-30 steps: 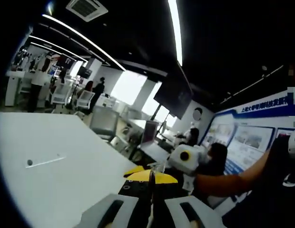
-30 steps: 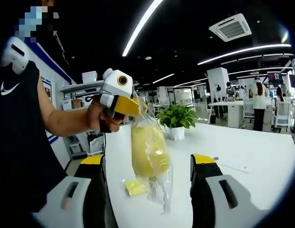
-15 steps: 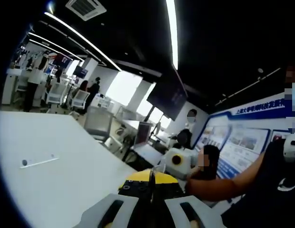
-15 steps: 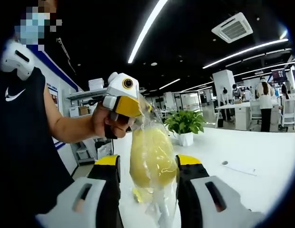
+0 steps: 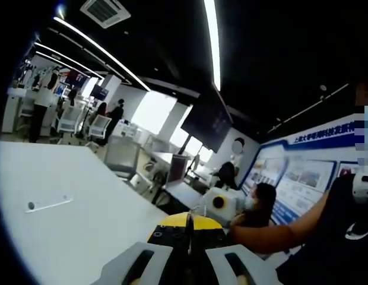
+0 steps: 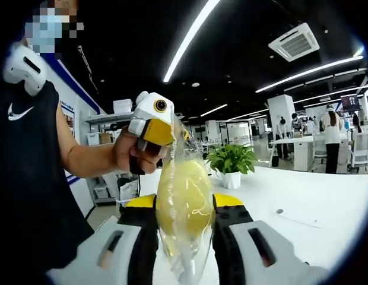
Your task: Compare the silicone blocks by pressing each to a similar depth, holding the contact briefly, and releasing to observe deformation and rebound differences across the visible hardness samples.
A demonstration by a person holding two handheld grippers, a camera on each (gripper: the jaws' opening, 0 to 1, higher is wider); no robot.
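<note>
A clear plastic bag (image 6: 183, 237) hangs in the air with a yellow silicone block (image 6: 184, 199) inside it. In the right gripper view, my right gripper (image 6: 185, 208) is shut on the block through the plastic, and its yellow-tipped fingers (image 6: 228, 205) press both sides. My left gripper (image 6: 155, 132), held in a hand, pinches the bag's top edge. In the left gripper view, the left gripper (image 5: 189, 224) stands shut, its yellow tips together. The right gripper (image 5: 221, 203) shows just beyond them, with a bare arm behind it.
A long white table (image 6: 332, 202) lies below, with a potted plant (image 6: 231, 159) and a thin strip with a round dot (image 6: 295, 216) on it. The same strip (image 5: 49, 204) shows on the table (image 5: 71, 172). Desks, chairs and people stand far off.
My right jaws have come in from wide apart and now squeeze the bagged yellow block. The left gripper keeps holding the bag's top.
</note>
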